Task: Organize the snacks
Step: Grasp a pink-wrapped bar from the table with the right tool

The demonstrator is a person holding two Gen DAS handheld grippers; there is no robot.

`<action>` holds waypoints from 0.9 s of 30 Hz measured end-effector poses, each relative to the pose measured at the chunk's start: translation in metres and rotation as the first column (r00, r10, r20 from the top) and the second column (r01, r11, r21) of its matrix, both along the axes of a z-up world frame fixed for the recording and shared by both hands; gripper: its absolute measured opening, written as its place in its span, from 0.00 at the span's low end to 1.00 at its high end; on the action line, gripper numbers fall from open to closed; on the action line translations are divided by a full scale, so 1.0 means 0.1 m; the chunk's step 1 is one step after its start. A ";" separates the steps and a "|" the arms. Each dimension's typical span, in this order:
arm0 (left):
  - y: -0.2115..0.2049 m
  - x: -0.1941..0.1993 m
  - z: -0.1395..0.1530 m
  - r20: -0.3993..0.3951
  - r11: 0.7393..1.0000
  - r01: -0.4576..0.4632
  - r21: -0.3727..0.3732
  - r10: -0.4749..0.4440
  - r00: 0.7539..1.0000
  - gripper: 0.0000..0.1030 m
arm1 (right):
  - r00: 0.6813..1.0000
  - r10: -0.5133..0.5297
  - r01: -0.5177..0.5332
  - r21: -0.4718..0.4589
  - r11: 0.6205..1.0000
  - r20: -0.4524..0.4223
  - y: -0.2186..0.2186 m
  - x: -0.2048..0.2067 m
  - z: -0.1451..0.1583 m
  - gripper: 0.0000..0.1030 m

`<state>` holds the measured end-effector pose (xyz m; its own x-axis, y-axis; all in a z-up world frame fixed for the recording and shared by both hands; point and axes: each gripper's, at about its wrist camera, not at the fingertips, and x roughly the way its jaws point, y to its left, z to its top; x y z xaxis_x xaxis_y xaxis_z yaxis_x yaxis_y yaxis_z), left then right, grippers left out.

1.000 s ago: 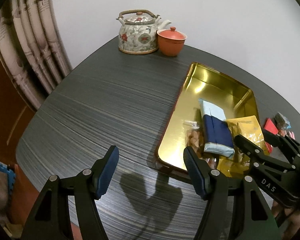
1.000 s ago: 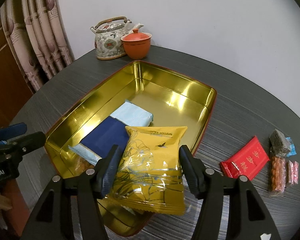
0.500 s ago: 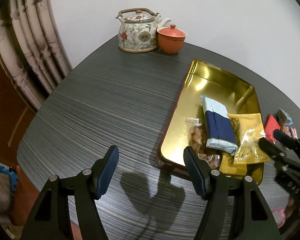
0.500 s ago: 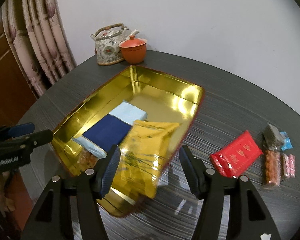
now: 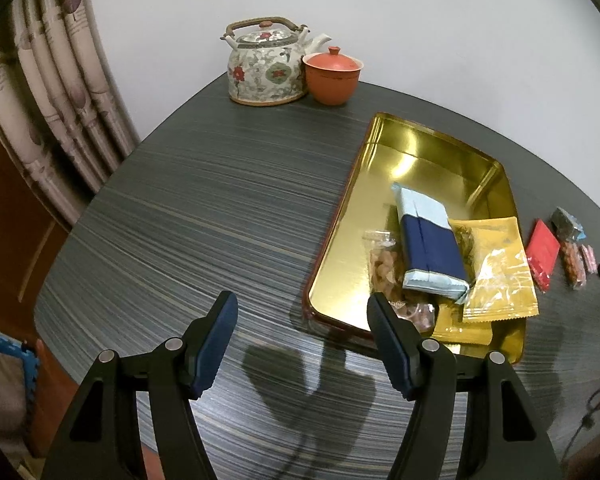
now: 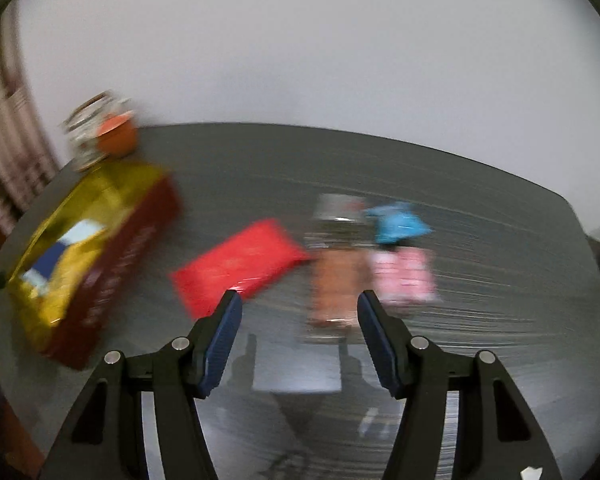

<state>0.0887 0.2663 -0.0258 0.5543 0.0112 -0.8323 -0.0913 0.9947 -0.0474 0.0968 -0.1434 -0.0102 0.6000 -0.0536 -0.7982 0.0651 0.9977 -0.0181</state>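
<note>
From the left wrist view, the left gripper [image 5: 302,336] is seen held above the dark striped table [image 5: 204,216] with its jaws spread and nothing between them. A gold tray [image 5: 424,160] lies just to its right, its long axis running from the near edge of the table away toward the wall. Inside the tray a blue packet [image 5: 428,248] is laid lengthwise along that same axis, its pale end pointing to the far wall. A clear bag of nuts [image 5: 384,268] is tucked against its left side, and a yellow packet [image 5: 500,272] lies against its right side at the near end of the tray, tilted slightly and partly resting on another yellow wrapper. To the right of the tray, on the table, a red packet [image 5: 543,254] is seen with its long axis also pointing away from the camera; a few smaller snacks lie just beyond it. A flowered teapot [image 5: 266,66] and a lidded orange cup [image 5: 332,78] stand touching at the far edge.

The right wrist view is heavily blurred. The right gripper [image 6: 300,338] is shown with its jaws apart and empty, above the table. The red packet [image 6: 240,266] lies ahead and to the left of it, set diagonally, its far end pointing up and right. An orange snack pack [image 6: 334,280] lies straight ahead, with a pink pack [image 6: 406,276] and a blue wrapper [image 6: 398,222] beside it. The tray [image 6: 112,268] is seen at the left.
</note>
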 end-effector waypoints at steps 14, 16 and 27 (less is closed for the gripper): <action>0.01 0.03 -0.10 -0.004 1.000 -0.009 0.008 0.009 1.000 0.66 | 0.993 -0.108 0.112 0.071 0.991 -0.054 -0.76 0.30 -0.25 0.45; 0.01 0.04 -0.10 0.003 1.000 -0.008 0.022 0.008 1.000 0.66 | 0.993 -0.102 0.105 0.056 0.993 -0.068 -0.75 0.34 -0.32 0.43; -0.17 -0.02 0.00 0.073 0.993 0.057 0.100 -0.065 0.995 0.66 | 0.996 -0.057 0.060 0.061 0.996 -0.063 -0.80 0.39 -0.59 0.20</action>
